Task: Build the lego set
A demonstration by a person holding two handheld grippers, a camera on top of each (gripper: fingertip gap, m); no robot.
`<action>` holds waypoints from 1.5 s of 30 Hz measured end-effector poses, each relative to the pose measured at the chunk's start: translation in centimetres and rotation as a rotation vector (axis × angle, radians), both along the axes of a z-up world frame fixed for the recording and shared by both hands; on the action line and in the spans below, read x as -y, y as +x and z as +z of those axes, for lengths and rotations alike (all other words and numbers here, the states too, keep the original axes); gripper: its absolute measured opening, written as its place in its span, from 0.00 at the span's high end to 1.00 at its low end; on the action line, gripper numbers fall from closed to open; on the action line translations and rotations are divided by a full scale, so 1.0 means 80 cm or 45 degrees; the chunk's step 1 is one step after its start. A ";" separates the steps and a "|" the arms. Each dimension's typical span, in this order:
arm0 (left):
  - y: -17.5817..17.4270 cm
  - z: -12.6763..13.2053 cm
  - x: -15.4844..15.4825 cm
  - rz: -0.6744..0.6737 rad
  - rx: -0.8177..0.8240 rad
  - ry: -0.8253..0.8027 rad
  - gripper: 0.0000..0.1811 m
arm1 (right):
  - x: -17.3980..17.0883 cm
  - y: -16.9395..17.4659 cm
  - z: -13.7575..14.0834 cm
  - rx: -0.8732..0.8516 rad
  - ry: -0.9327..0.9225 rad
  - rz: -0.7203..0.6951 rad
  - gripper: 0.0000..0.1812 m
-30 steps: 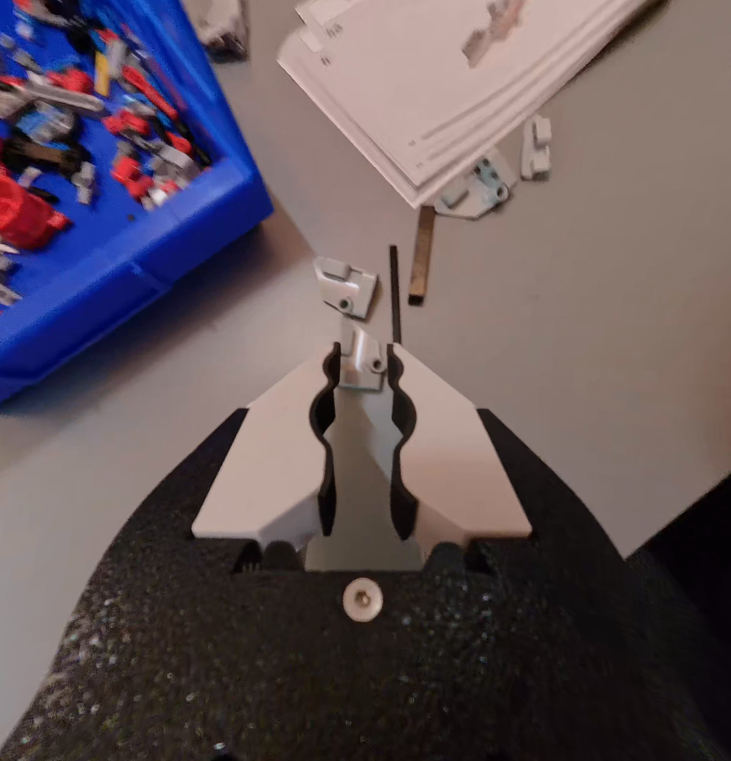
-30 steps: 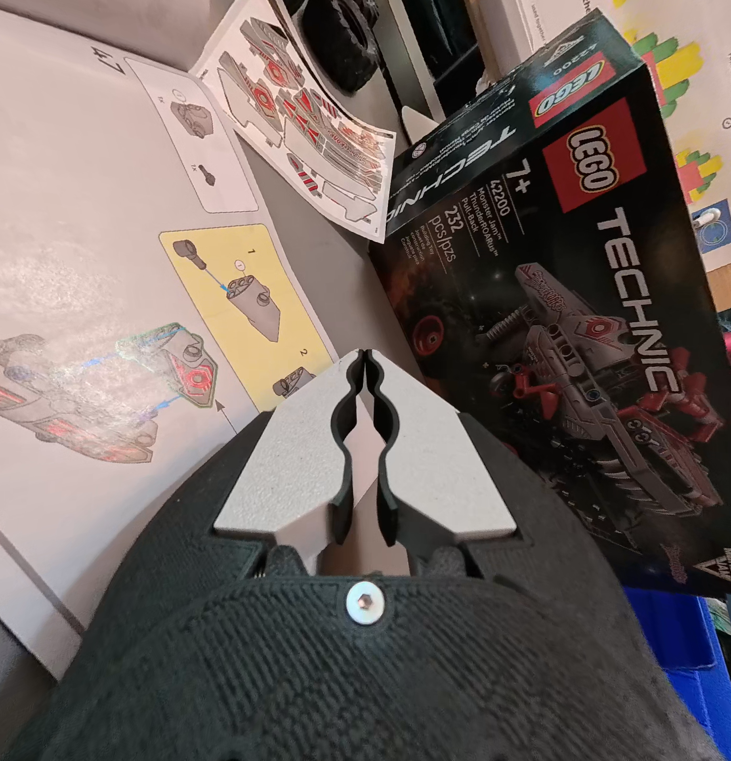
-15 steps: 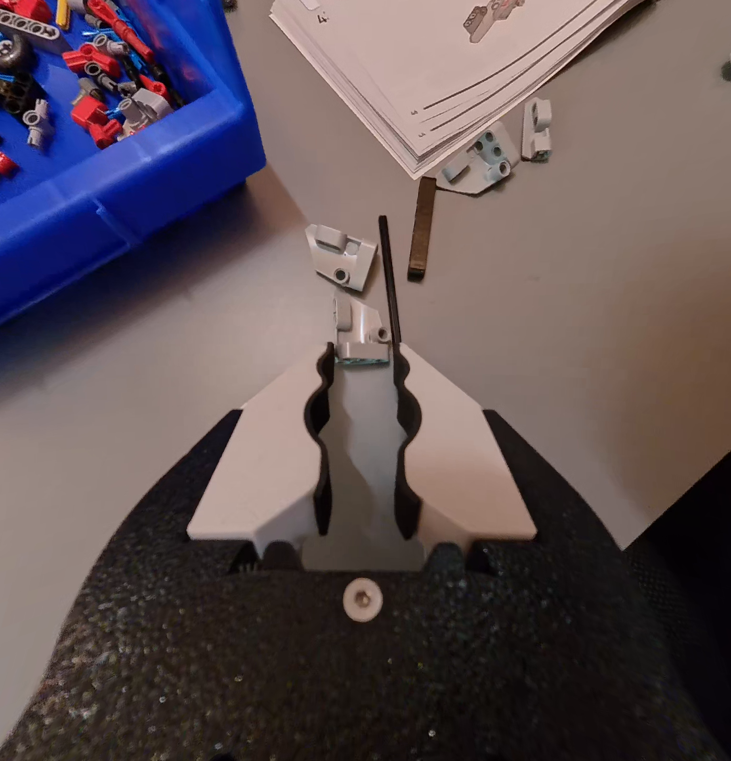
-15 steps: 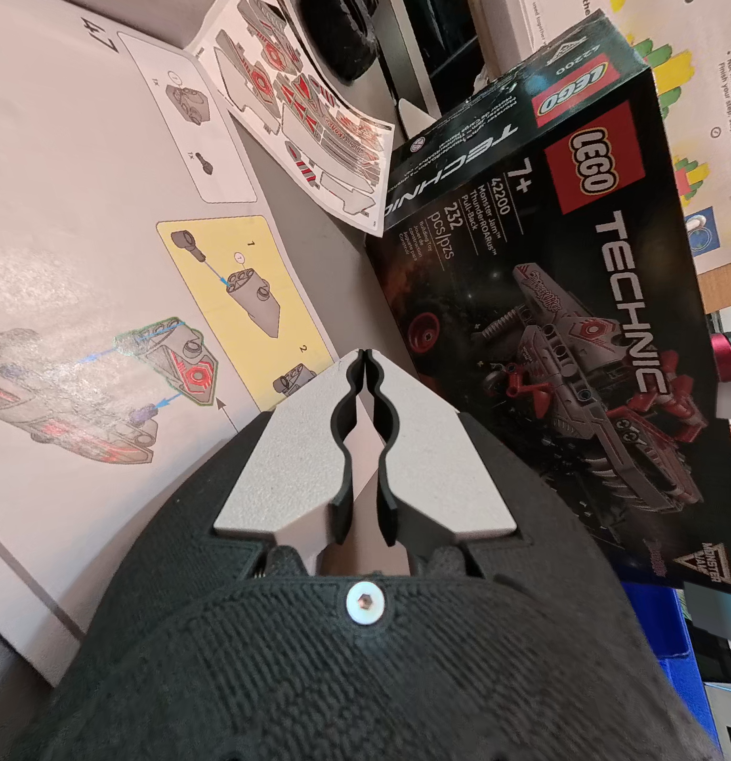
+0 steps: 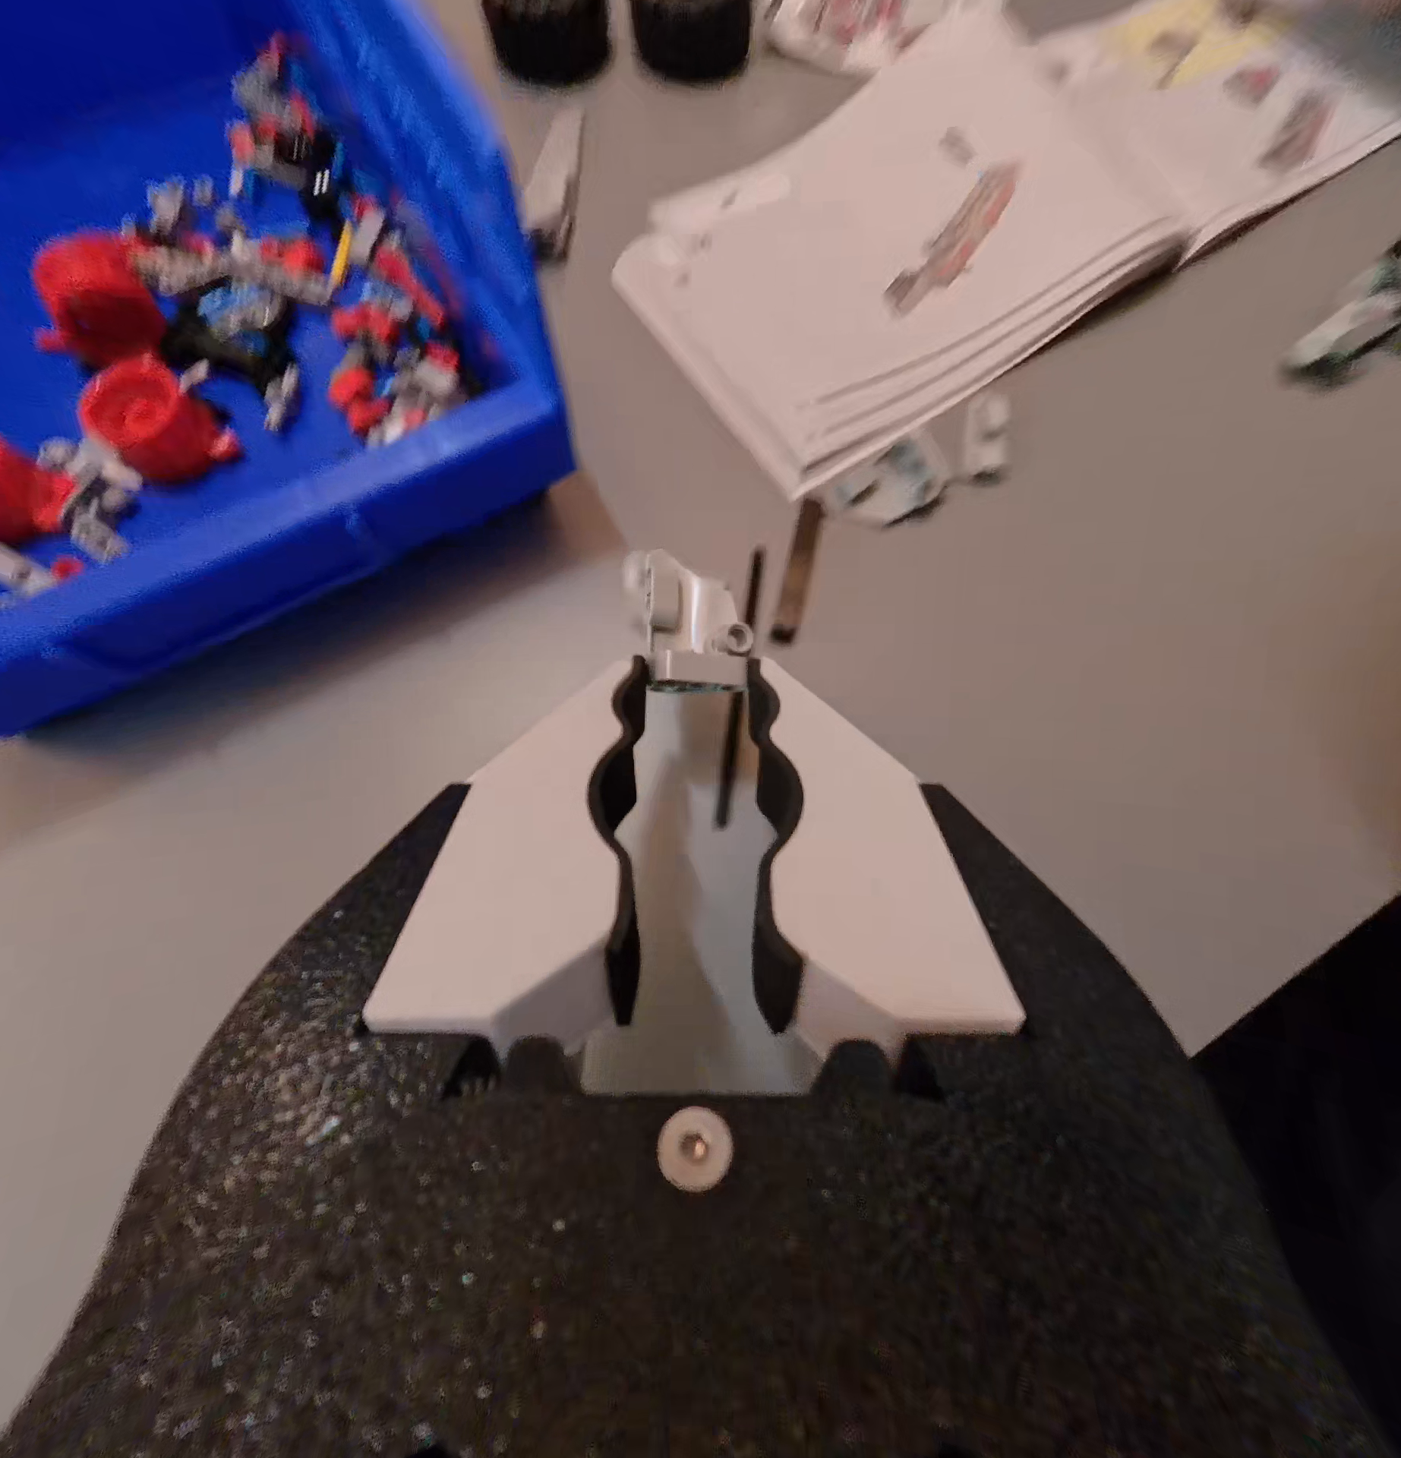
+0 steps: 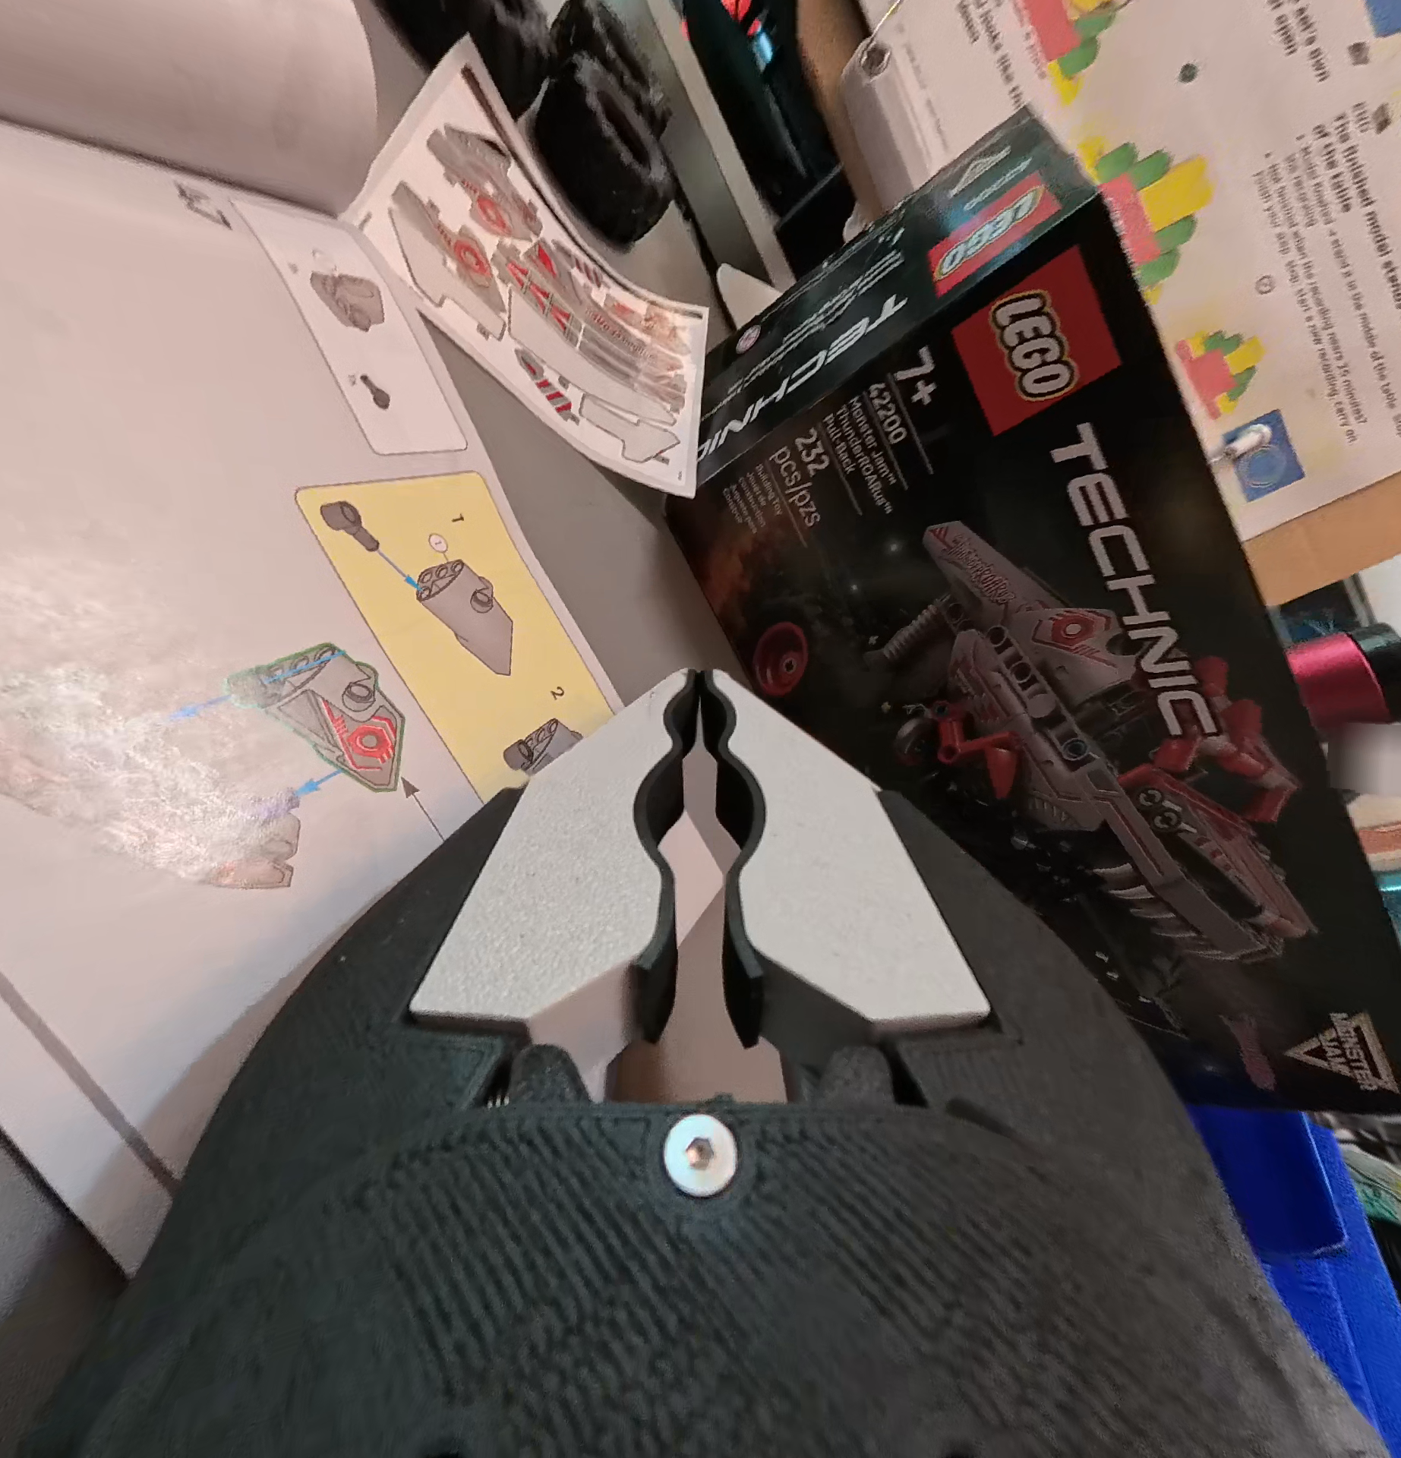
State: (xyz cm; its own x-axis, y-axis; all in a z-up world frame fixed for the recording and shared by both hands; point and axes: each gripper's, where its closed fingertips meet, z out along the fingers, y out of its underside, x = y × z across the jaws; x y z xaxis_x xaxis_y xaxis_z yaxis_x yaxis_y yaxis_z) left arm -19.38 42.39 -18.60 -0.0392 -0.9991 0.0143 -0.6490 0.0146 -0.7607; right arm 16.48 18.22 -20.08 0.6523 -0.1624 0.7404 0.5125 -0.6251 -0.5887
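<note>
My left gripper (image 5: 695, 674) is shut on a light grey Lego panel piece (image 5: 693, 619), held by its lower edge at the fingertips above the grey table (image 5: 1076, 749). A thin black axle (image 5: 735, 734) and a dark brown beam (image 5: 792, 568) lie on the table just beyond it. My right gripper (image 6: 698, 690) is shut and empty, hovering over the open instruction booklet (image 6: 168, 473), next to the black set box (image 6: 1036, 631). The booklet also shows in the left wrist view (image 5: 918, 260).
A blue bin (image 5: 302, 544) of red, grey and black parts stands at the left. Small grey pieces (image 5: 894, 481) lie at the booklet's corner. A partly built model (image 5: 1360, 323) is at the right edge. A sticker sheet (image 6: 555, 331) and black tyres (image 6: 602, 150) lie behind the booklet. My right fingertips sit around 45 centimetres from my left ones.
My left gripper has closed on the grey panel piece and raised it off the table, pulling back so that more of the bin shows. My right gripper has barely moved.
</note>
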 end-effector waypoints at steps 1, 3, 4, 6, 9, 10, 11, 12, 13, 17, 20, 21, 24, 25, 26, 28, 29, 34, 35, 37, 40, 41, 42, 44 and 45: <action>0.010 0.013 0.018 -0.040 0.067 -0.020 0.87 | 0.000 -0.002 0.005 -0.005 0.030 0.011 1.00; 0.040 0.030 0.070 -0.151 0.183 -0.100 0.87 | 0.002 -0.007 0.014 -0.036 0.094 0.039 1.00; 0.056 0.030 0.100 -0.197 0.204 -0.156 0.87 | 0.002 -0.010 0.019 -0.060 0.123 0.057 1.00; 0.087 0.018 0.165 -0.284 0.180 -0.288 0.87 | 0.007 -0.011 0.029 -0.064 0.148 0.055 1.00; 0.112 -0.020 0.231 -0.368 0.028 -0.290 0.87 | 0.018 -0.010 0.029 -0.096 0.100 0.036 1.00; 0.118 -0.029 0.238 -0.358 -0.002 -0.249 0.87 | 0.020 -0.014 0.026 -0.119 0.084 0.052 1.00; 0.123 -0.036 0.244 -0.350 -0.026 -0.223 0.87 | 0.021 -0.019 0.021 -0.148 0.061 0.079 1.00; 0.125 -0.040 0.250 -0.347 -0.049 -0.214 0.87 | 0.023 -0.023 0.018 -0.158 0.046 0.103 1.00; 0.126 -0.044 0.254 -0.343 -0.072 -0.211 0.87 | 0.024 -0.026 0.017 -0.162 0.037 0.127 1.00; 0.124 -0.053 0.260 -0.322 -0.160 -0.188 0.87 | 0.025 -0.036 0.013 -0.232 -0.001 0.182 1.00; 0.120 -0.051 0.261 -0.347 -0.197 -0.143 0.84 | 0.026 -0.038 0.013 -0.222 -0.035 0.190 1.00; 0.123 -0.046 0.258 -0.345 -0.180 -0.109 0.82 | 0.027 -0.041 0.011 -0.232 -0.048 0.202 1.00; 0.138 -0.022 0.269 -0.456 -0.061 -0.036 0.80 | 0.028 -0.047 0.011 -0.278 -0.052 0.244 1.00; 0.141 -0.019 0.279 -0.510 -0.050 -0.035 0.79 | 0.028 -0.050 0.012 -0.304 -0.047 0.257 1.00; 0.144 -0.021 0.289 -0.558 -0.070 -0.032 0.79 | 0.028 -0.051 0.014 -0.321 -0.032 0.267 1.00; 0.151 -0.030 0.296 -0.607 -0.121 0.033 0.79 | 0.029 -0.055 0.016 -0.348 -0.010 0.296 1.00; 0.154 -0.035 0.298 -0.632 -0.135 0.076 0.80 | 0.029 -0.057 0.017 -0.358 -0.004 0.309 1.00; 0.169 -0.048 0.310 -0.677 -0.174 0.114 0.87 | 0.032 -0.051 0.014 -0.364 0.004 0.286 1.00; 0.172 -0.048 0.313 -0.676 -0.171 0.108 0.89 | 0.032 -0.051 0.013 -0.361 0.004 0.286 1.00; 0.182 -0.045 0.317 -0.655 -0.126 0.096 0.91 | 0.032 -0.051 0.013 -0.362 0.003 0.286 1.00; 0.193 -0.045 0.329 -0.650 -0.099 0.039 0.91 | 0.032 -0.049 0.012 -0.356 0.013 0.279 1.00; 0.195 -0.046 0.333 -0.650 -0.096 0.029 0.91 | 0.032 -0.048 0.012 -0.355 0.018 0.276 1.00; 0.197 -0.047 0.337 -0.654 -0.089 0.021 0.91 | 0.032 -0.048 0.012 -0.355 0.021 0.275 1.00; 0.200 -0.046 0.342 -0.664 -0.078 0.018 0.91 | 0.032 -0.047 0.010 -0.357 0.017 0.274 1.00; 0.201 -0.045 0.340 -0.655 -0.070 0.024 0.89 | 0.032 -0.047 0.010 -0.357 0.020 0.273 1.00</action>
State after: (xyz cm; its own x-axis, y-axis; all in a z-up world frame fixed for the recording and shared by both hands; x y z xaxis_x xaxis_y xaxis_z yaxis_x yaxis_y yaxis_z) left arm -3.31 15.19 -22.20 -0.5255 -0.8507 0.0128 -0.5933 0.3557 -0.7221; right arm 12.72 15.65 -19.31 0.8502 -0.0098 0.5263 0.4482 -0.5109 -0.7336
